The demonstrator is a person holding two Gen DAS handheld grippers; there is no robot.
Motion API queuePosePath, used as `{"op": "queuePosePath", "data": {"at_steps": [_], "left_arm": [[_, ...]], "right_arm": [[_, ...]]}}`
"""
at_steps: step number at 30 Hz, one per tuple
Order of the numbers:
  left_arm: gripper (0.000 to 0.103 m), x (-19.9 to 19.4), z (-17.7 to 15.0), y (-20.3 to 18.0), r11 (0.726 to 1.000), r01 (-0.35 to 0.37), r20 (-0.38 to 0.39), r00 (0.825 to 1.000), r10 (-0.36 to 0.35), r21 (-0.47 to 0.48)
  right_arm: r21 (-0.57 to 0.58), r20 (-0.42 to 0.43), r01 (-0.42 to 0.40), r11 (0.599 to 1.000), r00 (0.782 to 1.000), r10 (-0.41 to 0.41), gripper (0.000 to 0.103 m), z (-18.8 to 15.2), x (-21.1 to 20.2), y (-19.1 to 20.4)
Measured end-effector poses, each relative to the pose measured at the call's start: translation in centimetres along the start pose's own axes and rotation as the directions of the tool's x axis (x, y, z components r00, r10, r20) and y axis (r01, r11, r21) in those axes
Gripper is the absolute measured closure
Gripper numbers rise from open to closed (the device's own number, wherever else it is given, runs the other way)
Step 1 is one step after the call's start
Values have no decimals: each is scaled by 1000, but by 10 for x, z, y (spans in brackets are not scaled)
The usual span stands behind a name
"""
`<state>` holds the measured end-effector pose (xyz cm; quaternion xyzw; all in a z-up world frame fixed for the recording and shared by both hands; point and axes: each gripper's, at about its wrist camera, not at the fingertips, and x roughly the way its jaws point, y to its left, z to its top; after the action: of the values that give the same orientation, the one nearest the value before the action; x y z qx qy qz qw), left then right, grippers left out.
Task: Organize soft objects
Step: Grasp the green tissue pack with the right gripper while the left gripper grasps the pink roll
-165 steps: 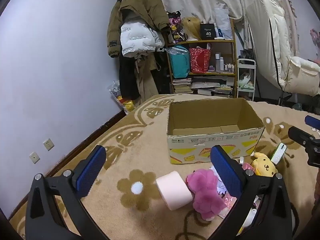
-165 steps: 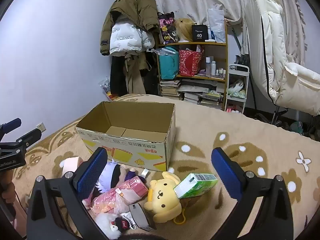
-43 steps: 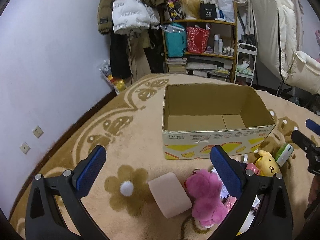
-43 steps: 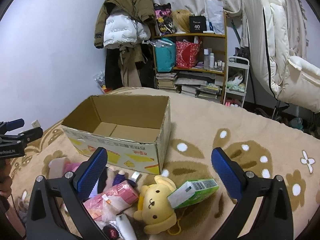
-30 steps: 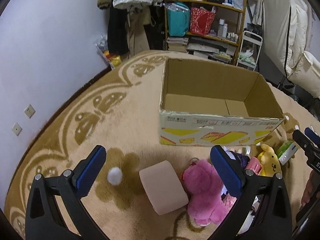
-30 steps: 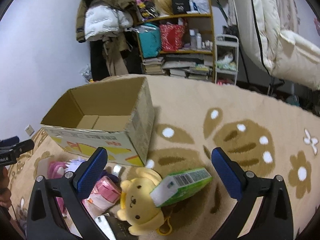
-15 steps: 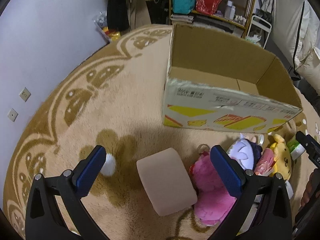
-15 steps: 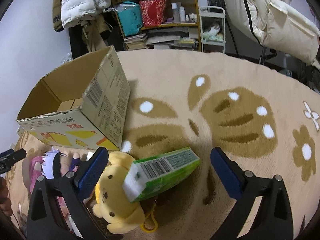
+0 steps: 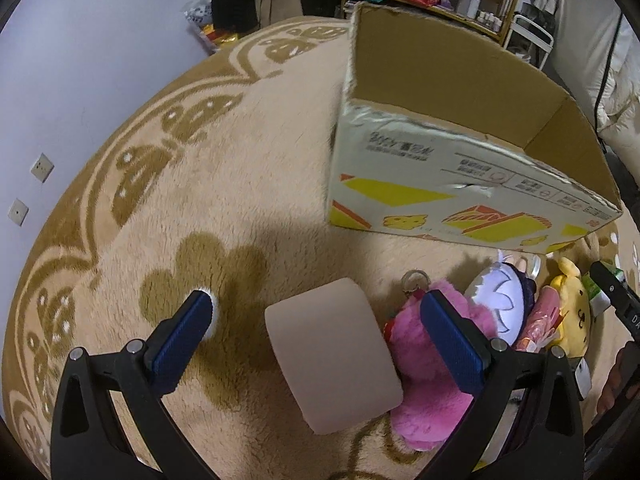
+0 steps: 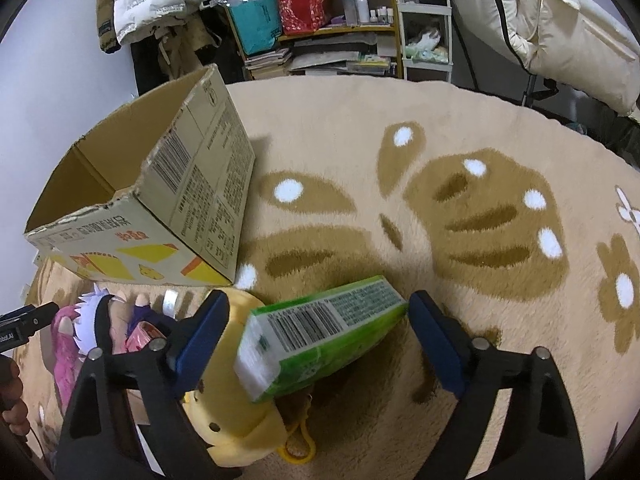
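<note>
My left gripper is open, its blue pads on either side of a pale pink soft roll lying on the rug. A pink plush lies just right of the roll. My right gripper is open around a green carton that rests on a yellow plush dog. The open cardboard box stands behind the pile and also shows in the right wrist view. A white-haired doll lies by the box.
A beige rug with brown flower patterns covers the floor. A shelf with bags and books and hanging jackets stand at the back. A white padded chair is at the right. Wall sockets sit at the left.
Both grippers have lowered and moved forward toward the pile. The left now straddles the pink roll, the right now straddles the green carton. Both stay open.
</note>
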<state>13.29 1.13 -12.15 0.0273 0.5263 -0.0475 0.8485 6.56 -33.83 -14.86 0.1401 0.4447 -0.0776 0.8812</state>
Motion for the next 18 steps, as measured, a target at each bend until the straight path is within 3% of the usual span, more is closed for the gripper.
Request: {"op": "queuePosePath", "data": {"at_steps": [8,18], "left_arm": [[3,6,0,8,999,-14,-26,1000,13,-35],[5,-4,-3,0,999,-44,-27,999,44,9]], "right_arm": [[3,-18,10,1000,1000,-10,16,-1,3,-3],[26,-15,0,1000,1000,0,16,1,2,-7]]}}
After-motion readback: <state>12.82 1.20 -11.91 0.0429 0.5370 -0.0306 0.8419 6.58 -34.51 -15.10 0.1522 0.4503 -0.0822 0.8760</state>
